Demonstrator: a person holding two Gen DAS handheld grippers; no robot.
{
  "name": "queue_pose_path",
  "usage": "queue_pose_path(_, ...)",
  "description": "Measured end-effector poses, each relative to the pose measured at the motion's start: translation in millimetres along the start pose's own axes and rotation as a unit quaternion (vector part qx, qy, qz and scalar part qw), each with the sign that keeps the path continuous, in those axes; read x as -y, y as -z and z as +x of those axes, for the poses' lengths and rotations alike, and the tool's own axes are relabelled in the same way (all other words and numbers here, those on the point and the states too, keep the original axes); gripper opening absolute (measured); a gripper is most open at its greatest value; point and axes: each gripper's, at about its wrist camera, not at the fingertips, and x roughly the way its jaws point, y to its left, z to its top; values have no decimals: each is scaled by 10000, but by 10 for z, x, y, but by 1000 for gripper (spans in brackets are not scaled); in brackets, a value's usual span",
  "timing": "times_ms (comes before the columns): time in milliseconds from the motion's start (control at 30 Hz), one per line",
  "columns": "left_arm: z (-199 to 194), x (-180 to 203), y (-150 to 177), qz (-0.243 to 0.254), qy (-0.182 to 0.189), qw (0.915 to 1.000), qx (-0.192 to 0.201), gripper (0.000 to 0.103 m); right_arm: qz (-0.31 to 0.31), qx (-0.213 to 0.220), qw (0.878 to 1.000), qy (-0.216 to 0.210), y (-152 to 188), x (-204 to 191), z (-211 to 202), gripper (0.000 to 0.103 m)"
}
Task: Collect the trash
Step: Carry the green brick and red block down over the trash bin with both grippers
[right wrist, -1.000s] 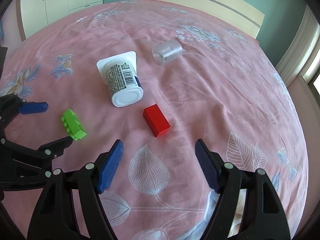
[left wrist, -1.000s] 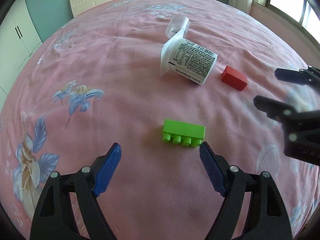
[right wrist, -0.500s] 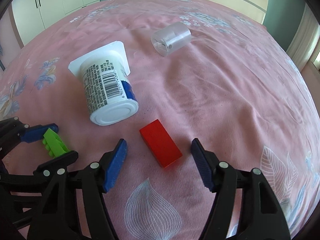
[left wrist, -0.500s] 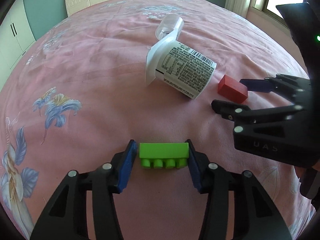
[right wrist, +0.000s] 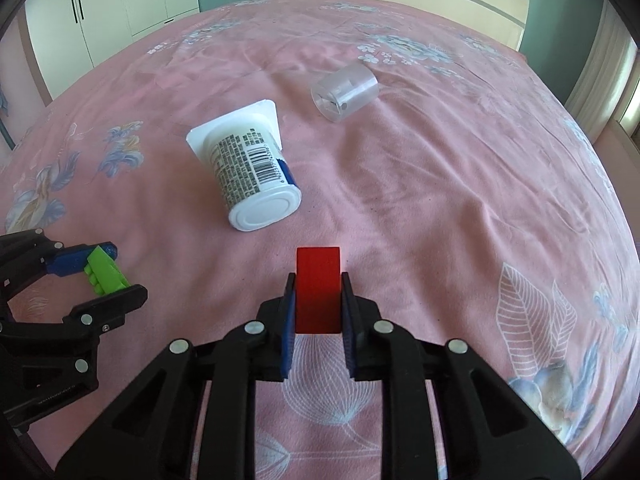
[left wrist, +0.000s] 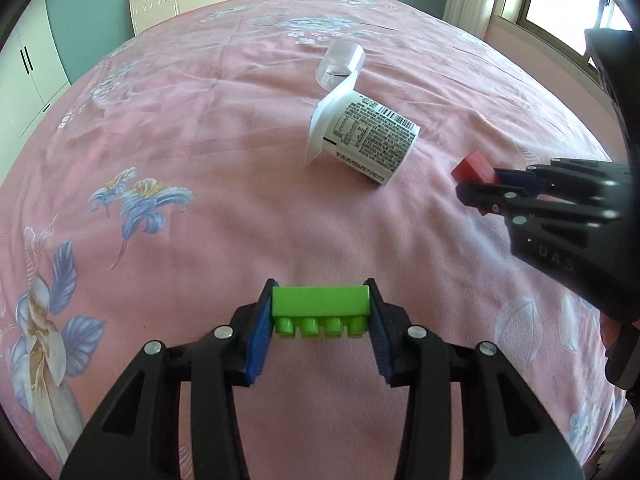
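Left gripper clamped on the green brick, pads pressed to its two short ends, studs facing the camera. Right gripper closed narrow on the red block, pads flat against its long sides. Cannot tell whether either piece is clear of the pink bedspread or resting on it.

Beyond the grippers, a white yogurt cup lying on its side near the middle of the bed, barcode up, base toward the right gripper. Just past it, apart from it, a small clear plastic cup, also tipped over.

Judged from this: two of four loose items in hand, none yet delivered. No bin, bag or other container in either view, so drop-off place unknown. Left to do: carry both pieces away, release them, then return for the yogurt cup and the clear cup.
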Motion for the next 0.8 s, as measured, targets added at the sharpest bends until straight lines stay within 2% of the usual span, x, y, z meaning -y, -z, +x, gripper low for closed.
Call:
queue_pose_path(300, -901, -169, 99, 3, -175, 9989, 432, 45, -52, 445, 9987, 231, 68, -230, -1042, 21)
queue_pose_path(800, -2919, -167, 591, 103, -432, 9879, 1489, 45, -503, 1521, 9851, 627, 451, -985, -3278, 21)
